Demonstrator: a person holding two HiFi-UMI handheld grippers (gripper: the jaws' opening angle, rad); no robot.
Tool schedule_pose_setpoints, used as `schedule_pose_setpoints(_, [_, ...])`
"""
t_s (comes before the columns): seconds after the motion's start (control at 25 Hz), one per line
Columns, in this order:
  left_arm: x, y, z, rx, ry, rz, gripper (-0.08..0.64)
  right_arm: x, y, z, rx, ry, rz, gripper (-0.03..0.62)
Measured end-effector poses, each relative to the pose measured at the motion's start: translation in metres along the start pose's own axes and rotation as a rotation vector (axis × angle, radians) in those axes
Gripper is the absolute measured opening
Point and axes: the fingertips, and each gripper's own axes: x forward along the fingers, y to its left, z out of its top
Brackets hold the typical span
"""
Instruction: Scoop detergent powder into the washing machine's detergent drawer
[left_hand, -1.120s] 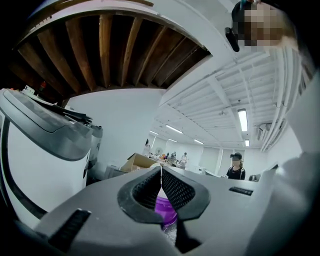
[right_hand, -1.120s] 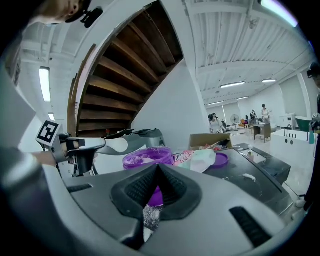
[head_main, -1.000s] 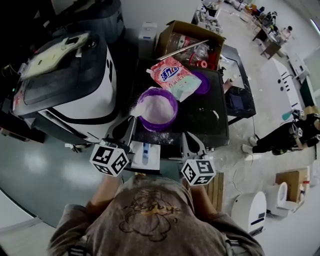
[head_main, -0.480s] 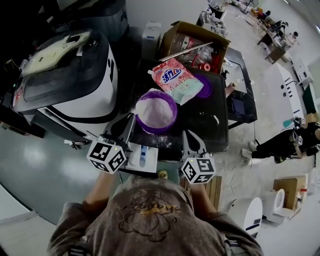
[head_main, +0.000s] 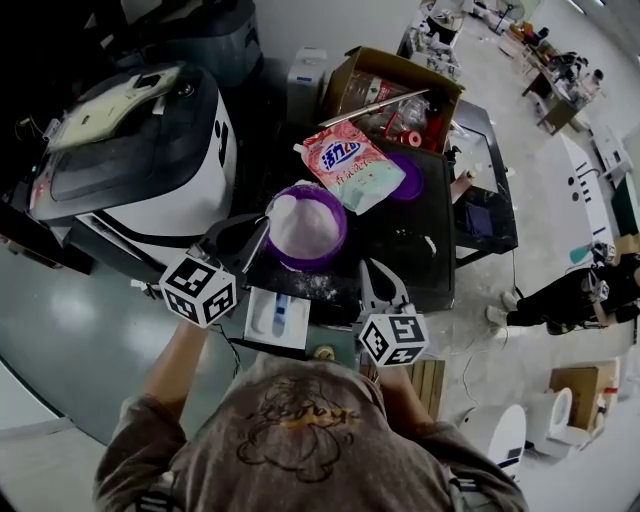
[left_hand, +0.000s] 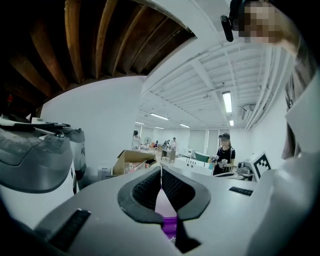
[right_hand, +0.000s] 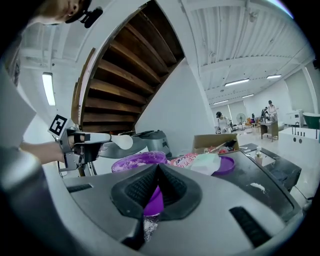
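A purple bowl of white detergent powder stands on the dark table. My left gripper is at the bowl's left rim, shut on a white scoop that is held level with its round head toward the bowl. The open white detergent drawer with a blue insert sticks out just below, at the front of the washing machine. My right gripper hovers over the table's near edge, right of the bowl, shut with nothing in it; the purple bowl shows through the slit.
A pink detergent bag lies behind the bowl, partly over a purple lid. A cardboard box of clutter stands at the table's back. Spilled powder dusts the table near the drawer. People stand at far right.
My left gripper with the scoop has shifted left and slightly away from me, uncovering more of the drawer. The right gripper has hardly moved.
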Motion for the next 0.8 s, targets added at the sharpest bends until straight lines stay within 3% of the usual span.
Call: schedule_pose_setpoints(0.8, [0.053,-0.017,-0.007,0.187,0.286,-0.179,0.023,-0.005,-0.012,-0.008,0.024,0.015,0.031,0.002])
